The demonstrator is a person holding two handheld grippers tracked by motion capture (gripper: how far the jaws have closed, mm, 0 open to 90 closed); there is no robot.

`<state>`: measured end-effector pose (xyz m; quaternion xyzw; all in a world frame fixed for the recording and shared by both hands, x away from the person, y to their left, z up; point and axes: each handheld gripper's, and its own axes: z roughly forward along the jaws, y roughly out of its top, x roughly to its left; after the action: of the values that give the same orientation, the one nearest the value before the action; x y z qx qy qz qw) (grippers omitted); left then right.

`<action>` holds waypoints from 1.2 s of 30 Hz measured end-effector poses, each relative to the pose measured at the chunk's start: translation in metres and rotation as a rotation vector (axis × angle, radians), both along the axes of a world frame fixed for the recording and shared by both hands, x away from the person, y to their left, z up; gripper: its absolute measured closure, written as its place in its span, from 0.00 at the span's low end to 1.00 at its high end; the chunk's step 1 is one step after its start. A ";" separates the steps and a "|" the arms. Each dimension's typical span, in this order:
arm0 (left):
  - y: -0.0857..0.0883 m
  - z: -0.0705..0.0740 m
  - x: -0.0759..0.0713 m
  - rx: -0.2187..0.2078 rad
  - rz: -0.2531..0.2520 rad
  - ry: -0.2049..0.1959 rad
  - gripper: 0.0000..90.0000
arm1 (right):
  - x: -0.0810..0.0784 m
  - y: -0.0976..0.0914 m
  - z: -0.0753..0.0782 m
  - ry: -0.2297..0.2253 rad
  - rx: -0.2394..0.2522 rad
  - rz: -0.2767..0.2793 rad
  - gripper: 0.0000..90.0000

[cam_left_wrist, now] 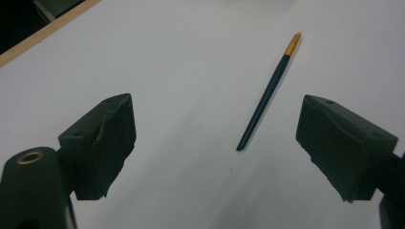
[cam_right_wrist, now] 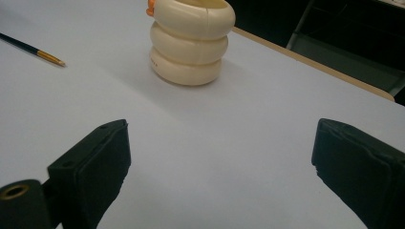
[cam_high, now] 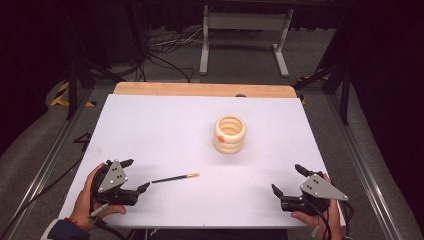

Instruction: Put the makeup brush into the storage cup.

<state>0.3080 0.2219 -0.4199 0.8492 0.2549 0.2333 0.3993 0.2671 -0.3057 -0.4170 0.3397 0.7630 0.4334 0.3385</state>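
2 grippers rest low over the near edge of the worktop (cam_high: 165, 120), and neither has hold of anything. The left gripper (cam_high: 134, 176) sits by the near-left corner with its jaws spread wide, and in the left gripper view the pen (cam_left_wrist: 268, 90) lies on the bare surface ahead of them, nearer the right-hand jaw, touched by neither pad. The right gripper (cam_high: 286, 179) sits by the near-right corner, jaws equally wide and empty, pointed toward the cream holder (cam_right_wrist: 191, 40). The step in hand looks like the approach to pick the pen up, probably to drop it into the holder, though that goal is only a judgement. Next, the left gripper needs to move forward and slightly toward the pen, line its jaws across the barrel, and close on the dark shaft near the middle so the pen does not tip. Low and thin as it is, the pen calls for the pads to come right down to the surface. The pen is slim, with a dark blue-black barrel tapering to a point at the near end and a gold tip at the far end; it lies flat, well short of the holder, between the left gripper and the worktop's centre. The holder stands upright right of centre, made of 3 stacked cream rings with a small orange detail at its rim.
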 end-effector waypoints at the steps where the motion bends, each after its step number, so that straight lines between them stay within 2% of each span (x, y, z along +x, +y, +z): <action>1: -0.001 0.001 0.000 0.009 -0.002 0.002 0.16 | 0.000 0.001 0.000 -0.001 0.000 0.001 0.07; 5: -0.005 0.004 0.003 0.035 -0.024 0.028 0.17 | 0.000 0.004 -0.002 0.007 -0.017 0.012 0.07; 7: -0.008 0.004 0.004 0.065 -0.021 0.038 0.18 | 0.001 0.004 -0.003 0.015 -0.023 0.016 0.07; 10: -0.009 0.005 0.006 0.074 -0.031 0.038 0.18 | 0.002 0.005 -0.004 0.021 -0.028 0.015 0.07; 11: -0.011 0.006 0.009 0.094 -0.037 0.037 0.18 | 0.002 0.005 -0.004 0.023 -0.029 0.014 0.07; 19: -0.023 0.010 0.017 0.096 -0.060 0.057 0.17 | 0.002 0.004 -0.004 0.025 -0.033 0.010 0.07; 29: -0.045 0.011 0.025 0.112 -0.116 0.058 0.16 | 0.002 0.004 -0.004 0.023 -0.033 0.011 0.07; 36: -0.059 0.014 0.031 0.135 -0.134 0.060 0.16 | 0.002 0.004 -0.004 0.022 -0.035 0.011 0.07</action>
<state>0.3395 0.1630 -0.4058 0.8960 0.1928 0.1972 0.3481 0.2695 -0.3013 -0.4211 0.3344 0.7761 0.4179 0.3335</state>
